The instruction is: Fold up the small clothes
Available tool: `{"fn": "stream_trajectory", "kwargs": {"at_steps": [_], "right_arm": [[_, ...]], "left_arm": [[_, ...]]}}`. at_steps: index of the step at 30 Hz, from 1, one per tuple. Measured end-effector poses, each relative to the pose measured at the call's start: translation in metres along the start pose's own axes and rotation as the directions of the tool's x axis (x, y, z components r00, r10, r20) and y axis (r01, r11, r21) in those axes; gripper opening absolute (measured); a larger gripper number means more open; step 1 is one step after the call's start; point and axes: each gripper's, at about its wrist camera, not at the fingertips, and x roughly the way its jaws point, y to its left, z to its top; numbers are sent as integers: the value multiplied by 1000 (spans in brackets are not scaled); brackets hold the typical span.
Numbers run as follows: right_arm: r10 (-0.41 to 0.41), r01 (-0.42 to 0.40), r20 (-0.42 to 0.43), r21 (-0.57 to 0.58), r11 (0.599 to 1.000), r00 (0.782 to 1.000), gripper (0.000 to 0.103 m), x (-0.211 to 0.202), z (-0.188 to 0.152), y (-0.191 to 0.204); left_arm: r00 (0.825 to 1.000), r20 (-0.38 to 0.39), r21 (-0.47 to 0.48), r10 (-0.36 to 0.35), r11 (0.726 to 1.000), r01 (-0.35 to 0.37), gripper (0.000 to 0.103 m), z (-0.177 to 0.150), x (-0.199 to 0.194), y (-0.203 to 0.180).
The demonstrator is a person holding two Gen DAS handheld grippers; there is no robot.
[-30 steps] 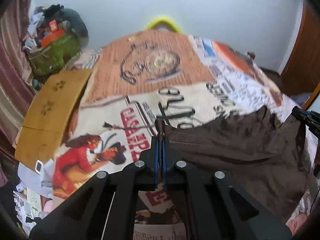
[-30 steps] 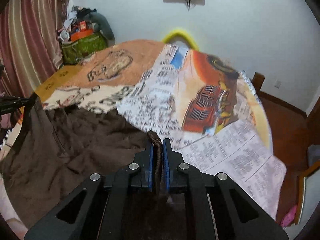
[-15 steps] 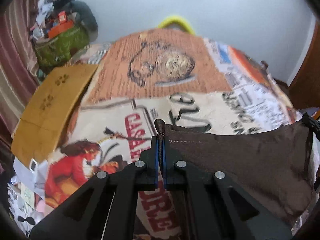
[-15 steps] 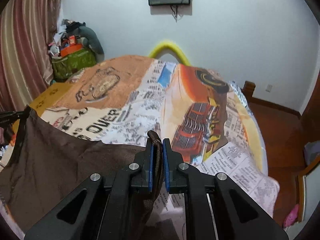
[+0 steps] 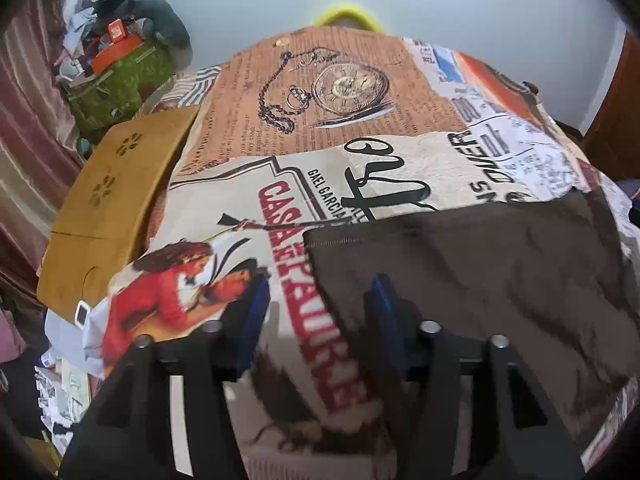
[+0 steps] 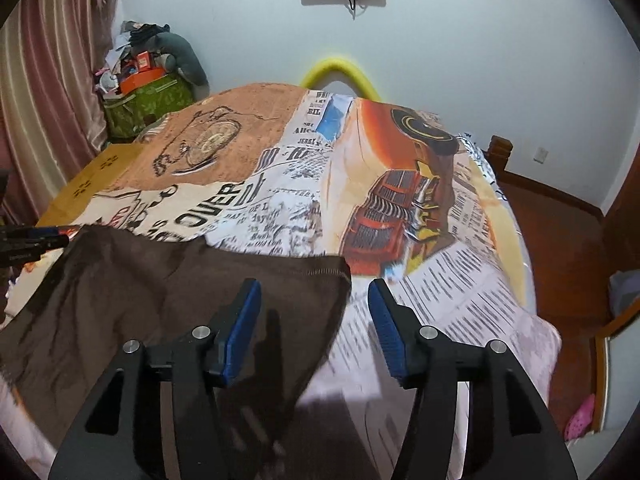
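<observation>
A dark brown garment [image 5: 480,276] lies spread flat on the printed bedspread [image 5: 320,92]. Its hemmed left corner sits just ahead of my left gripper [image 5: 318,296], which is open and empty above it. In the right wrist view the same garment [image 6: 168,300] fills the lower left, with its stitched right corner between and just ahead of my right gripper [image 6: 314,300], which is open and empty. The left gripper's fingertips [image 6: 36,236] show at the far left edge of the right wrist view.
A yellow wooden board [image 5: 116,196] lies along the bed's left side. A green bag of clutter [image 6: 148,104] stands in the back left corner by the curtain. A yellow foam arch [image 6: 340,76] stands behind the bed. Wooden floor [image 6: 560,232] lies to the right.
Both grippers held the garment's top corners up off the bed. They have lowered it, opened and let go. The garment now lies flat on the bedspread.
</observation>
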Motion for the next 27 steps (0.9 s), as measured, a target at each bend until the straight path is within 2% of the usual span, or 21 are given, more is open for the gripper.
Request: {"fn": "stream_trajectory", "kwargs": {"at_steps": [3, 5, 9, 14, 17, 22, 27], "right_arm": [[19, -19, -17, 7, 1000, 1000, 55, -19, -10, 3], [28, -28, -26, 2, 1000, 999, 62, -30, -19, 8], [45, -43, -60, 28, 999, 997, 63, -48, -44, 15], [77, -66, -123, 89, 994, 989, 63, -59, -79, 24], [82, -65, -135, 123, 990, 987, 63, -66, -95, 27], [114, -85, -142, 196, 977, 983, 63, -74, -110, 28], [118, -81, -153, 233, 969, 981, 63, -71, -118, 29]], "left_arm": [[999, -21, -24, -34, 999, 34, 62, -14, -19, 5], [998, -34, -35, -43, 999, 42, 63, -24, -30, 8], [998, -53, -48, -39, 998, 36, 64, -50, -51, 13], [989, -90, -119, -118, 987, 107, 68, -83, -65, 18], [991, -95, -103, -91, 991, 81, 67, -93, -70, 15], [995, -68, -122, -74, 990, 66, 68, -74, -71, 22], [988, -70, -164, -137, 979, 124, 71, -28, -44, 32]]}}
